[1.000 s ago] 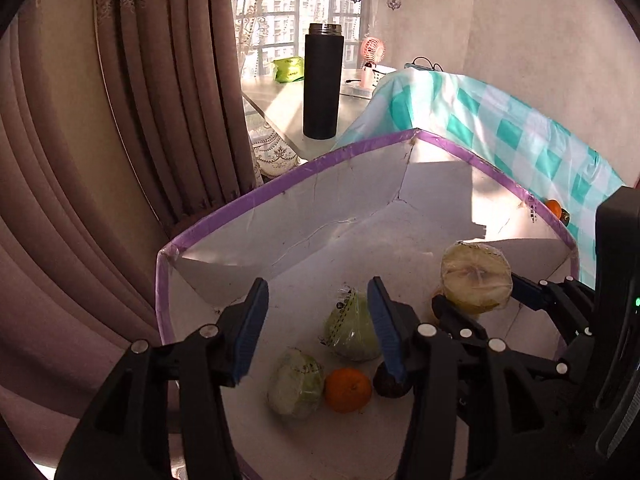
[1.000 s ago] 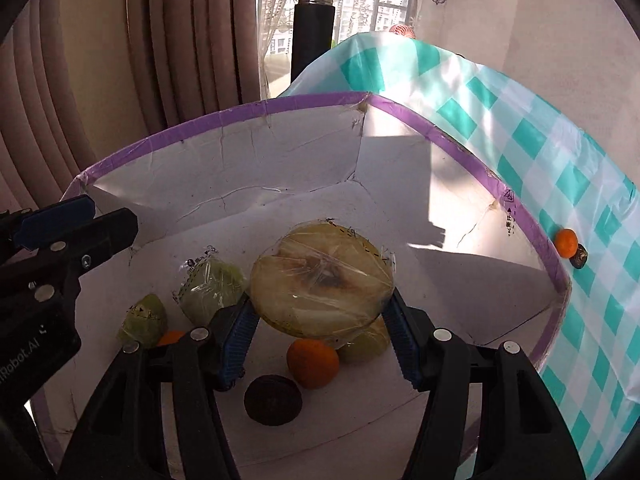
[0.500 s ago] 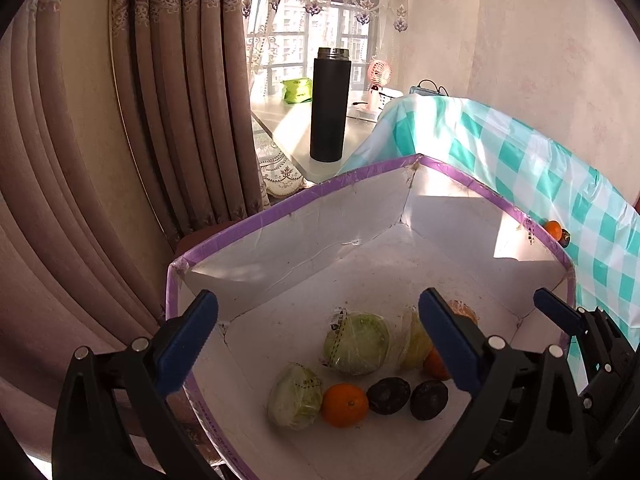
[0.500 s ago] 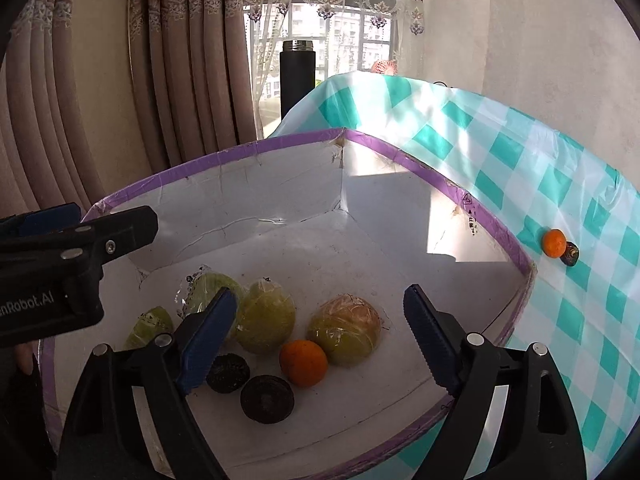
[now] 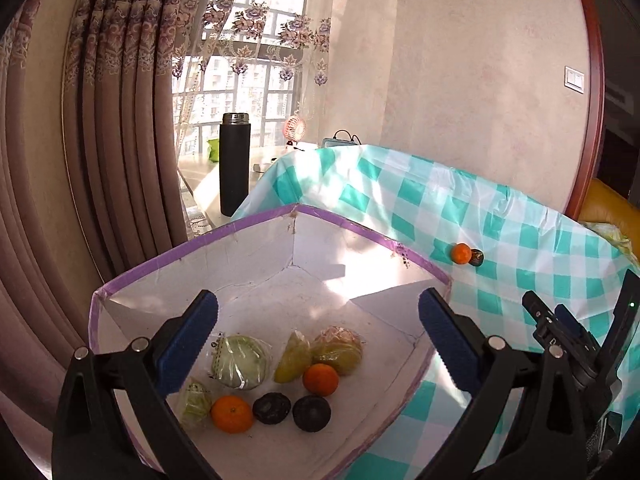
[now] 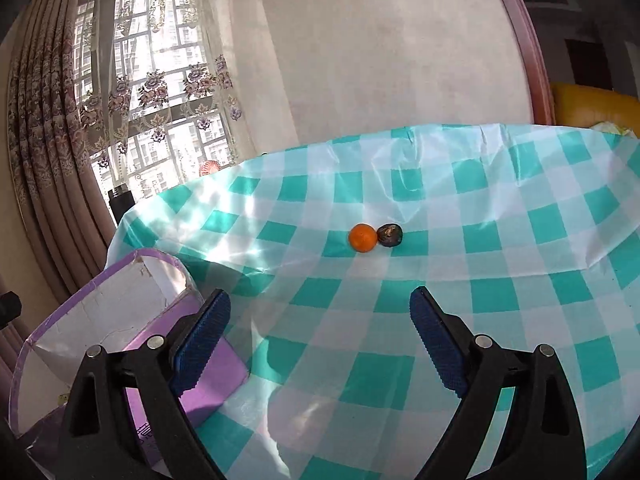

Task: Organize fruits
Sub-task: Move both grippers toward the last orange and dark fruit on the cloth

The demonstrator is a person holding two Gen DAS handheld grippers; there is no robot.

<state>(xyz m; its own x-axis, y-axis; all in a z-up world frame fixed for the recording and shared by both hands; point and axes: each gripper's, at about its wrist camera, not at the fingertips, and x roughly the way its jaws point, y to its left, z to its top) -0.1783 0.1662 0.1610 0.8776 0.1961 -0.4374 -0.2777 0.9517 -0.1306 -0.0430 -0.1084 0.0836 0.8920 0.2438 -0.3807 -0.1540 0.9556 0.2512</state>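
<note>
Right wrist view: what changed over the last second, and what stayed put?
The right gripper let go of the wrapped fruit into the box, opened wide and swung away toward the orange and dark fruit on the tablecloth. The left gripper also opened and drew back. The other fruit in the box and the two on the cloth stayed where they were.

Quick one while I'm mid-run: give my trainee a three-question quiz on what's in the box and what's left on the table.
1. True or false: the right tool is open and holds nothing.
2. How many oranges lie in the box?
3. The orange on the tablecloth lies beside: A) a flask B) a small dark fruit C) a fan.

Key: 1 true; 2 two; 3 B.
</note>
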